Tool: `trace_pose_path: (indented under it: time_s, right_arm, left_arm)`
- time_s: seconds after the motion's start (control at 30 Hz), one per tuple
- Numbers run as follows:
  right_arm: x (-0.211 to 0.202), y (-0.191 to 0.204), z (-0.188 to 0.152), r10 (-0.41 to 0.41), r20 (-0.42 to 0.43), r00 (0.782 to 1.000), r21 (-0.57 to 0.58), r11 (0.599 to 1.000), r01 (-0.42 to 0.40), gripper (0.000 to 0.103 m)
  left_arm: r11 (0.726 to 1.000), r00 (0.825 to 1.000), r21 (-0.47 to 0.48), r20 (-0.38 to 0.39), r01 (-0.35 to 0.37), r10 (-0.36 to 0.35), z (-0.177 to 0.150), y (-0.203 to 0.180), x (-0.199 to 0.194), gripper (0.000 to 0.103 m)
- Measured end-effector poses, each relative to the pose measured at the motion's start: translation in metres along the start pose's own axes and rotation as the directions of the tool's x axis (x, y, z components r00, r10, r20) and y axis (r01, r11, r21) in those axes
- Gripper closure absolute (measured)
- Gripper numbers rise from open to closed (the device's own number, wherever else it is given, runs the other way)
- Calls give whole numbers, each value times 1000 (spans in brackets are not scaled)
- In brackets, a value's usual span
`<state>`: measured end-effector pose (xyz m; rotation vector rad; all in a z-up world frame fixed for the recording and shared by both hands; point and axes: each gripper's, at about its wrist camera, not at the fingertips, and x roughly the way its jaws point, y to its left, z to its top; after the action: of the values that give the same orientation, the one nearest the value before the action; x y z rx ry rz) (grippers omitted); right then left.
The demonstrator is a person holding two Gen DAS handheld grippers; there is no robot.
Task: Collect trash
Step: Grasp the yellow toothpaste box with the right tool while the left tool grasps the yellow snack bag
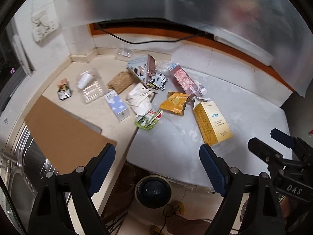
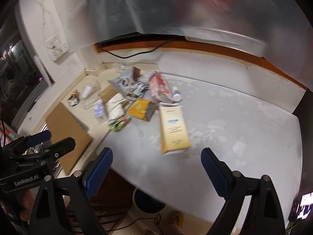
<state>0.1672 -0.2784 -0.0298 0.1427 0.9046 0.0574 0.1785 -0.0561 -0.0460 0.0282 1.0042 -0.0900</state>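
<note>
Cardboard, light and stiff but crushable, the yellow box (image 1: pixel 212 122) lies right of centre on the grey surface (image 1: pixel 176 146), so we'd pinch its narrow sides, both grippers' fingers (image 1: pixel 105 160) spread wide and empty.

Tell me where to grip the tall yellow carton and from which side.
Grip the yellow carton across its narrow width, near the closed bottom end closest to the right gripper, coming from above. It lies flat on the grey surface with its long sides clear; the far end is torn open.
</note>
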Motion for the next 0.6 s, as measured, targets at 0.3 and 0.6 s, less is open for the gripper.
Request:
trace_pose_path:
  time_s: [0.3,0.6]
  right_arm:
    - [71,-36,22,-12,-82,997,-17,1000,11,16]
    - [131,-43,27,49,-201,978,-10,999,-52,23]
  left_arm:
    - [999,995,24,-95,30,-28,36,-19,75,17]
    - [999,983,30,-182,43,-37,71,-35,149,17]
